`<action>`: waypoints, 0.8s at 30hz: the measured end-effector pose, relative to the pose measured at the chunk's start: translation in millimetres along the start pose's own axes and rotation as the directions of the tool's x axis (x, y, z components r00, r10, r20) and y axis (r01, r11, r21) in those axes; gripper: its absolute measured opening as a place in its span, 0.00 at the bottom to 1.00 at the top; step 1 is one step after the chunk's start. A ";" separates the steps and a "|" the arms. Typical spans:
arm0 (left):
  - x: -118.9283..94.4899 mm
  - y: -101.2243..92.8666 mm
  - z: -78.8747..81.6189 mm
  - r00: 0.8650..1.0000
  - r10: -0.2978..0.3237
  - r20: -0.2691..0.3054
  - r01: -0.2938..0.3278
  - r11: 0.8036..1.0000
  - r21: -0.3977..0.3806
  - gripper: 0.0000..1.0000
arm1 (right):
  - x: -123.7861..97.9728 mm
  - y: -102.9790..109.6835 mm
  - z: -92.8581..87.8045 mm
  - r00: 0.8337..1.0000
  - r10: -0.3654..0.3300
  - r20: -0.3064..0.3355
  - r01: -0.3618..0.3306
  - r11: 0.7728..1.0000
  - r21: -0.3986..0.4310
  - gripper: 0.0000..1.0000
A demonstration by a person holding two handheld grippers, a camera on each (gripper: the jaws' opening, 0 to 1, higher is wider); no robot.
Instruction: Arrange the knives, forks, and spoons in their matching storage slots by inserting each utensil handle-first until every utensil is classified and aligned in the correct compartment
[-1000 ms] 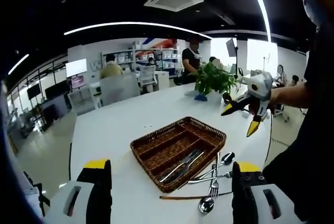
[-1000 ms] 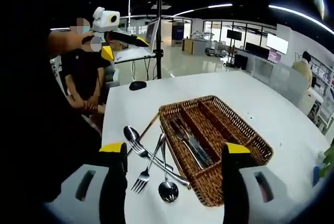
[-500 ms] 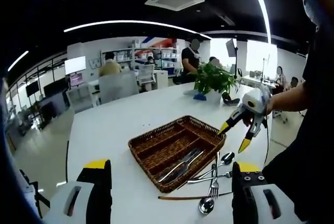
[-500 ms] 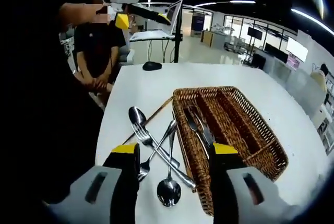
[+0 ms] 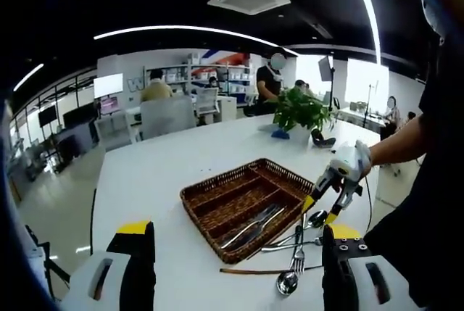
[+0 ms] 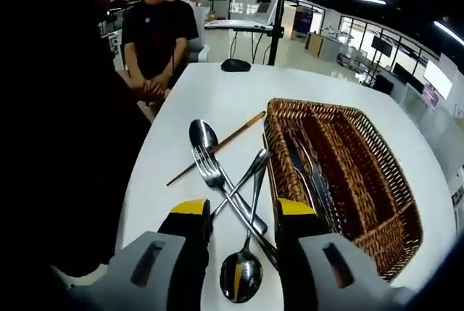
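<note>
We take the basket [image 6: 341, 173] as our landmark, resting on the worktop [image 5: 167, 173]. In its nearest compartment lie a few utensils [image 6: 308, 173]. In the right gripper view, left of the basket, a heap of crossed spoons and forks [image 6: 232, 195] lies on the worktop, touching the basket's side. Beyond the heap a thin stick [image 6: 216, 148] lies slantwise, one end by the basket's corner. In the left gripper view, a potted plant [image 5: 299, 112] stands behind the basket, well apart.

right gripper [image 5: 320, 210] open above spoons, fork [image 5: 297, 253] beside wicker tray [image 5: 210, 193].
</note>
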State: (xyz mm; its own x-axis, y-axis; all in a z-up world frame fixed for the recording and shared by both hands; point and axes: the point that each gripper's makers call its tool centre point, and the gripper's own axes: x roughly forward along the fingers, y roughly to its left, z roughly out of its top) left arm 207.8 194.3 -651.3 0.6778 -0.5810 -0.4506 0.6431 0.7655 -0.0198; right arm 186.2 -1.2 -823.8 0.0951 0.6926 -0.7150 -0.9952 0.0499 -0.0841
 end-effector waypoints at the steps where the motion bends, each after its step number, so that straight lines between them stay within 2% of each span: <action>1: -0.1 1.1 -1.0 1.000 0.000 0.000 0.000 1.000 -0.002 1.00 | 2.9 1.1 -3.9 1.000 0.009 -0.018 -0.009 1.000 -0.004 0.32; 8: -6.5 2.1 -8.2 1.000 0.005 -0.008 -0.005 1.000 -0.017 1.00 | 22.2 5.4 -16.7 0.996 0.058 -0.064 -0.061 0.997 -0.054 0.17; 15: -15.9 8.8 -15.3 1.000 0.021 -0.014 -0.022 0.999 -0.034 1.00 | 32.0 6.1 -17.2 0.993 0.089 -0.075 -0.095 0.991 -0.094 0.14; 22: -18.9 7.8 -17.7 1.000 0.024 -0.018 -0.025 0.999 -0.045 1.00 | 35.4 9.2 -21.1 0.990 0.105 -0.097 -0.116 0.986 -0.117 0.03; 24: -19.2 7.8 -19.1 0.999 0.024 -0.022 -0.025 0.999 -0.048 1.00 | 34.6 8.3 -24.1 0.987 0.108 -0.116 -0.124 0.982 -0.142 0.03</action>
State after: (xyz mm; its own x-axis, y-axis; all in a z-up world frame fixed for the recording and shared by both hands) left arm 193.0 216.7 -659.8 0.6851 -0.5565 -0.4701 0.6080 0.7922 -0.0517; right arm 181.8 5.8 -866.0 -0.0109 0.6054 -0.7958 -0.9859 -0.1395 -0.0927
